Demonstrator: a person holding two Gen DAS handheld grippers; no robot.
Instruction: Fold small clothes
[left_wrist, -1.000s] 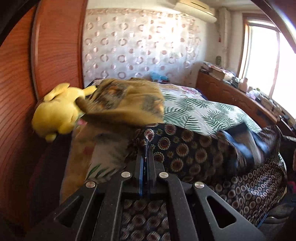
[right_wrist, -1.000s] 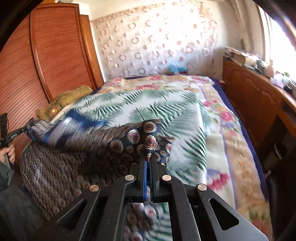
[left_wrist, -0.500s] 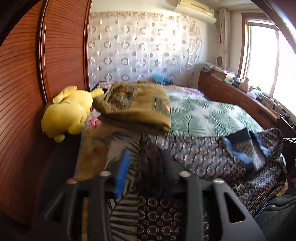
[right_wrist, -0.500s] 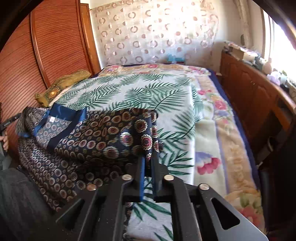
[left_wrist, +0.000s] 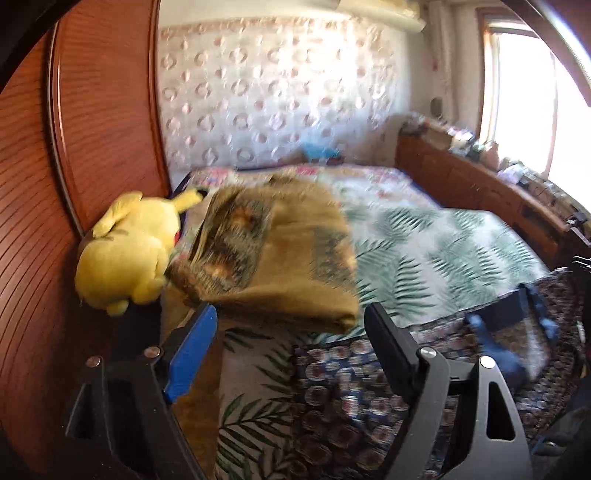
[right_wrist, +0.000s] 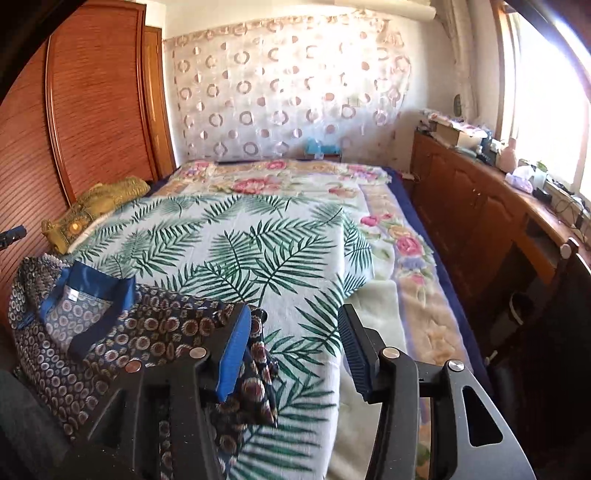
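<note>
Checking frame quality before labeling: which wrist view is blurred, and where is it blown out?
Left wrist view: motion blur across the yellow plush, olive folded blanket and patterned shirt; the window is overexposed. Right wrist view: mostly sharp, shirt collar and palm-leaf bedspread crisp; its window clips to white. Both show fisheye bending at the edges.

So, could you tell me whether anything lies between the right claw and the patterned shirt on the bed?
Nothing visible does. The right claw stands open directly over the patterned shirt, its jaws just opened, with the garment's near edge lying beside the blue pad. Only the palm-leaf blanket lies beyond.
</note>
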